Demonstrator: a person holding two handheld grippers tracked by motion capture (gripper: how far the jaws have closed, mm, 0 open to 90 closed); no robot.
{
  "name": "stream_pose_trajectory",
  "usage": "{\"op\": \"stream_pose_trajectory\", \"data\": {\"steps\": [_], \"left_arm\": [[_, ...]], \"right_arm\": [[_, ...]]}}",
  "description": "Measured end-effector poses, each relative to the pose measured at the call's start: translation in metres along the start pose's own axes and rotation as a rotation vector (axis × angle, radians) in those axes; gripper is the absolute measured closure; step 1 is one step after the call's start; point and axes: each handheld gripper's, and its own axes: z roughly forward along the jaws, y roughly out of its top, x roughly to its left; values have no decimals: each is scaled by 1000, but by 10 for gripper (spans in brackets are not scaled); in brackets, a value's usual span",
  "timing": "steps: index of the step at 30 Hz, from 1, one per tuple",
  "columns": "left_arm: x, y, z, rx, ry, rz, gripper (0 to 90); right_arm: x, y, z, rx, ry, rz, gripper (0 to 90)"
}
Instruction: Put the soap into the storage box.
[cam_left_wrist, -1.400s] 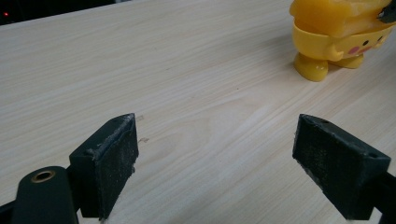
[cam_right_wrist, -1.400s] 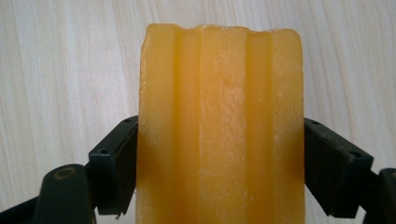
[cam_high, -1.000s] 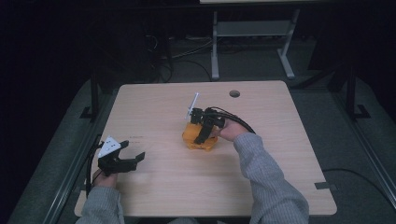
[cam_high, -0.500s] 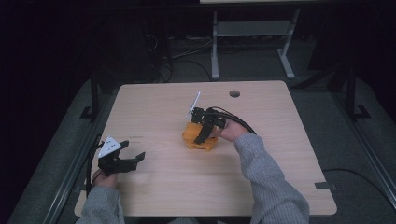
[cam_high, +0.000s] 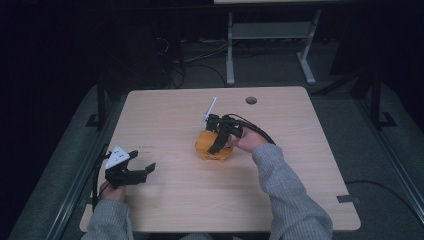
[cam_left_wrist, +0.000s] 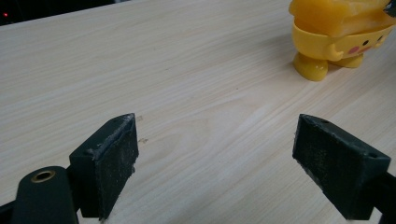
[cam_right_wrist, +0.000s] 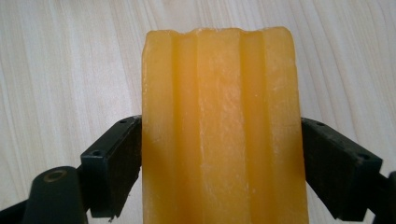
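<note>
Little has shifted in the last second: the right tool (cam_right_wrist: 219, 172) stays clamped on the yellow toy (cam_high: 212, 148) mid-tabletop (cam_high: 300, 185) — apparently not yet lifted — while the left tool (cam_left_wrist: 229, 163) waits wide open, near-left.

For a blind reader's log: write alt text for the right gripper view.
A ribbed, translucent orange-yellow block stands between the right tongs, whose two black jaws press against its left and right sides. Behind it lies the pale wood-grain table.
</note>
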Motion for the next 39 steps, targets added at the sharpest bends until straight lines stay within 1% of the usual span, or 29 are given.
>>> {"op": "stream_pose_trajectory", "data": {"steps": [5, 6, 10, 12, 13, 19, 20, 28, 31, 35, 37, 39], "left_arm": [[0, 0, 0, 4, 1, 4, 138], [0, 0, 0, 5, 1, 4, 138], [0, 0, 0, 6, 2, 3, 138], [0, 0, 0, 11, 2, 7, 138], [0, 0, 0, 18, 1, 10, 138], [-1, 0, 1, 15, 0, 5, 138], [-1, 0, 1, 15, 0, 4, 138], [-1, 0, 1, 18, 1, 8, 138], [-1, 0, 1, 18, 0, 9, 138], [-1, -1, 1, 23, -1, 8, 138], [-1, 0, 1, 23, -1, 10, 138], [-1, 0, 1, 22, -1, 11, 138]], "right_arm": [[1, -3, -2, -5, -4, 8, 167], [1, -5, -5, -19, -16, 11, 167], [0, -10, -8, -26, -9, 30, 165], [-1, -11, -8, -26, -10, 28, 164], [-1, -13, -10, -32, -12, 34, 165], [1, -18, -14, -41, -18, 43, 166], [1, -21, -15, -51, -24, 42, 166], [0, -30, -19, -59, -26, 64, 166], [1, -33, -23, -69, -34, 69, 166], [4, -39, -28, -70, -48, 71, 163], [6, -43, -31, -86, -52, 79, 164], [6, -48, -33, -89, -51, 97, 164]]}}
